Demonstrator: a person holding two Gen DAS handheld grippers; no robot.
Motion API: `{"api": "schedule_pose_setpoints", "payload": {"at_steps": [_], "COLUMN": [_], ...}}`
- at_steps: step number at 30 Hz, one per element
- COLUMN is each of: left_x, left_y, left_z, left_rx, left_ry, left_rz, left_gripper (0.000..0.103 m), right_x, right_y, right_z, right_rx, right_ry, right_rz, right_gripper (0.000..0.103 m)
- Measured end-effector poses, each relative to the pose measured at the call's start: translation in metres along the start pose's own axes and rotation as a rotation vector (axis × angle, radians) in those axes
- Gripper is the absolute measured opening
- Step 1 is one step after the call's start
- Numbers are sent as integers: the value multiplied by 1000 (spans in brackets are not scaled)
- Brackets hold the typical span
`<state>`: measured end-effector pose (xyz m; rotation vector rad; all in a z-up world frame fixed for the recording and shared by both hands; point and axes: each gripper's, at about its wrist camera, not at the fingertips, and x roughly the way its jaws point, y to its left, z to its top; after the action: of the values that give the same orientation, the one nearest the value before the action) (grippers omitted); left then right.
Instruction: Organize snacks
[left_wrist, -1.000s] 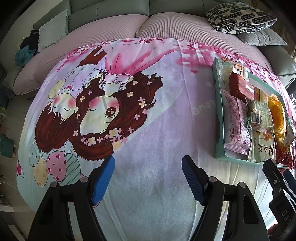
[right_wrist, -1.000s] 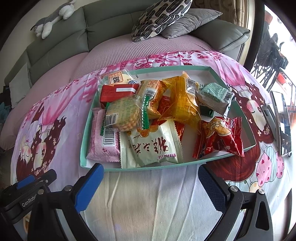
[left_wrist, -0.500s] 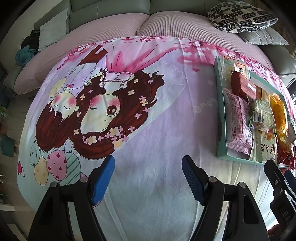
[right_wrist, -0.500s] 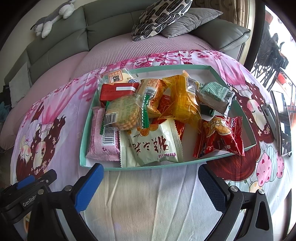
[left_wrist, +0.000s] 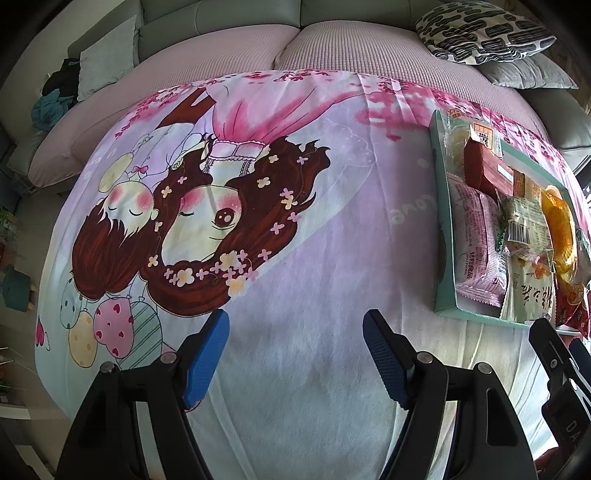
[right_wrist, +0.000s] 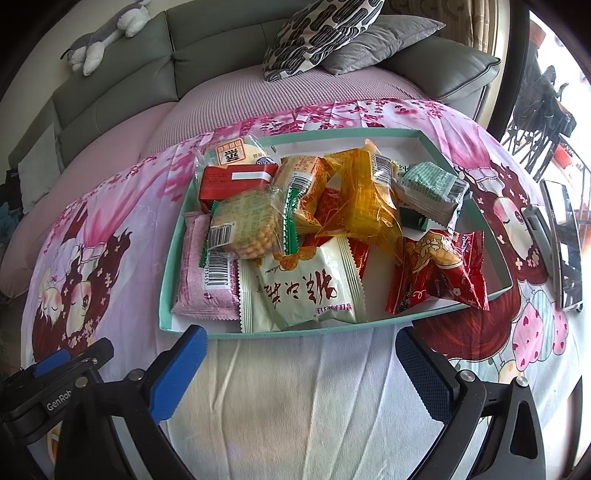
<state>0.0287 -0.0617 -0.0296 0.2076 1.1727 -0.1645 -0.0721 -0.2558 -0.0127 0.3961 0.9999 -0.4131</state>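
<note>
A teal-rimmed tray (right_wrist: 295, 331) on the cartoon-print cloth holds several snack packs: a white pack with Chinese writing (right_wrist: 303, 286), a pink pack (right_wrist: 201, 284), a red pack (right_wrist: 439, 273), a yellow pack (right_wrist: 364, 206), a round cracker pack (right_wrist: 243, 225) and a red box (right_wrist: 236, 179). My right gripper (right_wrist: 299, 345) is open and empty just in front of the tray's near rim. My left gripper (left_wrist: 295, 325) is open and empty over bare cloth, left of the tray (left_wrist: 441, 236). The right gripper's tip (left_wrist: 554, 354) shows in the left wrist view.
A phone on a stand (right_wrist: 563, 240) sits right of the tray. A grey sofa with a patterned cushion (right_wrist: 321, 33) and a grey cushion (right_wrist: 384, 44) lies behind. A plush toy (right_wrist: 103, 37) rests on the sofa back. The left gripper's body (right_wrist: 55, 384) is at lower left.
The left wrist view has shifted slightly, so the tray sits a little lower and further right. The right gripper has barely moved. Both stay open.
</note>
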Motion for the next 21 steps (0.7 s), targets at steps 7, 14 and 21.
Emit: {"api": "schedule_pose_setpoints", "payload": {"at_steps": [7, 14, 21], "left_x": [1, 1, 1], "left_y": [0, 0, 0], "left_z": [0, 0, -1], "left_rx": [1, 2, 1], "left_ry": [0, 0, 1], "left_rz": [0, 0, 1], "left_gripper": [76, 76, 76], "right_x": [0, 0, 0], "right_y": [-1, 0, 0], "right_z": [1, 0, 0], "right_rx": [-2, -1, -2], "right_ry": [3, 3, 3], "right_rz": [1, 1, 1], "right_gripper": [103, 103, 103]}}
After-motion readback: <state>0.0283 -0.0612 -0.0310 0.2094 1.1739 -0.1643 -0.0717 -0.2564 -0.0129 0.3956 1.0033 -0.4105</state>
